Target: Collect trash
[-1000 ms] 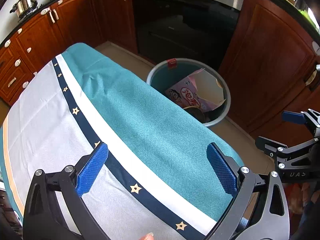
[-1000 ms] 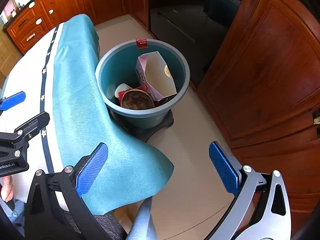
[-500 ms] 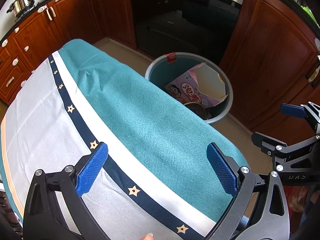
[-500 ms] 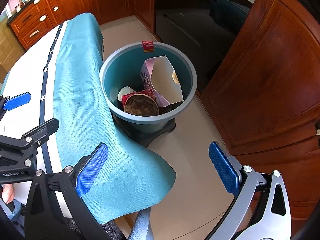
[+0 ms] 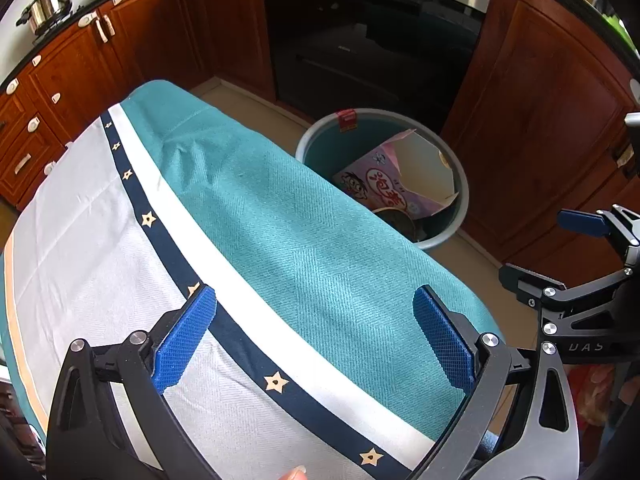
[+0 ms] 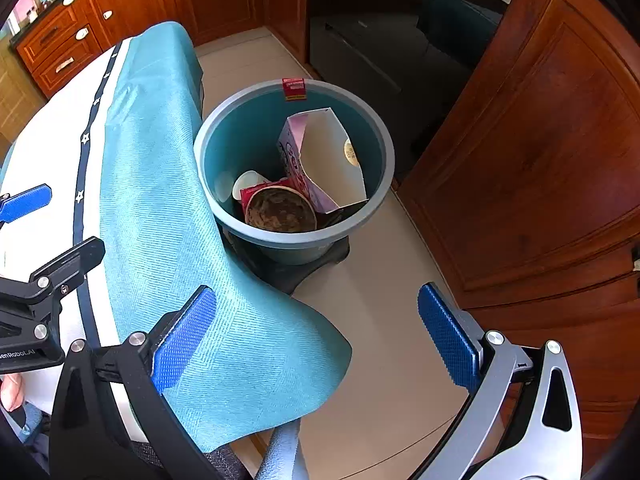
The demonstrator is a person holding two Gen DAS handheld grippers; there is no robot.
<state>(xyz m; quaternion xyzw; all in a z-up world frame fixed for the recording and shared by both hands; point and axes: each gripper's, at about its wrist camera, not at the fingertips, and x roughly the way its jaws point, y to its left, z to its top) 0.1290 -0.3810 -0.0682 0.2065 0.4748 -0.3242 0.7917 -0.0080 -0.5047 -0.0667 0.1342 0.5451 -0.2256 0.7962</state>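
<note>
A round teal bin (image 6: 376, 152) stands on the floor beside the table; it also shows in the left wrist view (image 5: 462, 184). Inside it lie an open pink carton (image 6: 324, 160), a brown paper bowl (image 6: 280, 210) and a white cup (image 6: 248, 182). The carton also shows in the left wrist view (image 5: 400, 178). My left gripper (image 5: 314, 338) is open and empty above the tablecloth (image 5: 256, 220). My right gripper (image 6: 316, 334) is open and empty above the table's corner and the floor, short of the bin.
Brown wooden cabinets (image 6: 528, 152) and a black oven (image 5: 372, 36) ring the bin. The teal, white and navy cloth (image 6: 160, 208) hangs over the table edge next to the bin. A pot (image 5: 50, 8) sits on the far counter. Tan floor (image 6: 384, 320) lies below my right gripper.
Both grippers have drifted slightly, so the bin sits a little lower and more central in the right wrist view. Both stay open and empty.
</note>
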